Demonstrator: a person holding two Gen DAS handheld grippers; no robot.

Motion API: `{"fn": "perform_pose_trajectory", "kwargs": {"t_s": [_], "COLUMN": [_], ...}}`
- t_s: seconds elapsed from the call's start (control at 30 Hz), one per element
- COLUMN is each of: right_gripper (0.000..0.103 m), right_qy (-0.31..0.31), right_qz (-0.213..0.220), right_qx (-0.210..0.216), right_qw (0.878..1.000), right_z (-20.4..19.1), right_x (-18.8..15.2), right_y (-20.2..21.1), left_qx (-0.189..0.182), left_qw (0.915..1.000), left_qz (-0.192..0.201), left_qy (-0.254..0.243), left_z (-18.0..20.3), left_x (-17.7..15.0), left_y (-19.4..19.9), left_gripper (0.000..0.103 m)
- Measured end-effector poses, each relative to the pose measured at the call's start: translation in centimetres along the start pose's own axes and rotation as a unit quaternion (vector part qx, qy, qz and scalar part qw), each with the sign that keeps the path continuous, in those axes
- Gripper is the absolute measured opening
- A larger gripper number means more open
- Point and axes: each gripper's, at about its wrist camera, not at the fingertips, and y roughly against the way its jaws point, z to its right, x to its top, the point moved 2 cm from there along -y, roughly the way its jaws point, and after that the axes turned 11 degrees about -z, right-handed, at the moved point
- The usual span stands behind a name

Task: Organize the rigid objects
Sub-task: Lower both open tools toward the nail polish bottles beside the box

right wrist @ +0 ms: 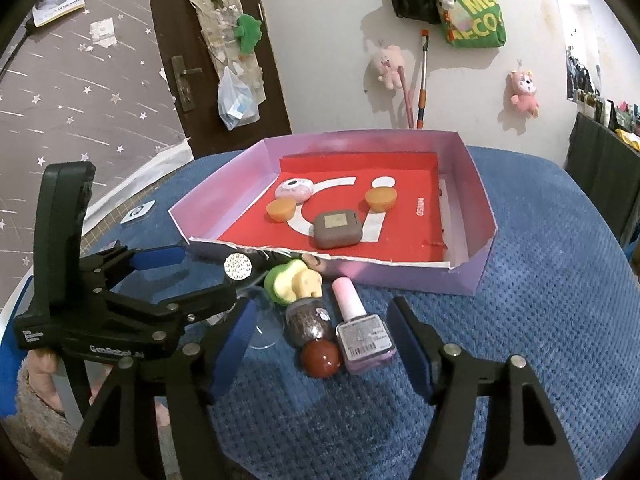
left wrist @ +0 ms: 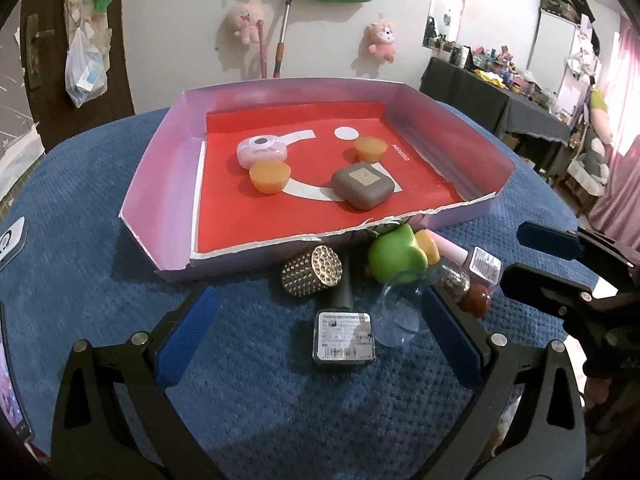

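A shallow lilac box (left wrist: 160, 184) (right wrist: 476, 204) with a red floor holds a pink case (left wrist: 262, 151), two orange cups (left wrist: 269, 176) (left wrist: 371, 148) and a brown square case (left wrist: 362, 185) (right wrist: 337, 229). In front of it on the blue cloth lie a black bottle with a studded gold cap (left wrist: 344, 338), a clear cup (left wrist: 398, 312), a green and yellow toy (left wrist: 394, 254) (right wrist: 294, 282), a glitter bottle with a red ball cap (right wrist: 314, 334) and a pink nail polish bottle (right wrist: 360, 330). My left gripper (left wrist: 320, 328) is open around the black bottle. My right gripper (right wrist: 322, 344) is open around the glitter and pink bottles.
The blue cloth covers a round table (left wrist: 100, 280). A white card (right wrist: 138, 212) lies at its left edge. Behind stand a dark door (right wrist: 192, 60), a wall with plush toys (right wrist: 524, 90) and a cluttered dark table (left wrist: 500, 92) at the right.
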Motion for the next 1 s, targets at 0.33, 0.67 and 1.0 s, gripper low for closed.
{"fn": "perform_pose_trajectory", "kwargs": {"t_s": [0.33,0.67,1.0], "right_gripper": [0.061,0.056,0.056], "right_qy": [-0.007,-0.021,-0.021], "right_qz": [-0.017,-0.022,-0.035], "right_qx": [0.0,-0.015,-0.039], "right_qw": [1.0,0.999,0.998], "right_z": [0.5,1.8,2.9], "right_x": [-0.9,-1.4,-1.9], "right_y": [-0.8,-1.1,-2.1], "left_qx": [-0.021,-0.025,-0.021], "left_qw": [0.9997,0.9996,0.9996], "left_qz": [-0.013,-0.015,-0.011], "left_qy": [-0.004,0.002,0.018], "left_z": [0.2,0.0,-1.2], "left_x": [-1.2,-2.1,-3.1], "left_y": [-0.6,-0.7,0.7], "left_gripper": [0.089,0.082,0.082]}}
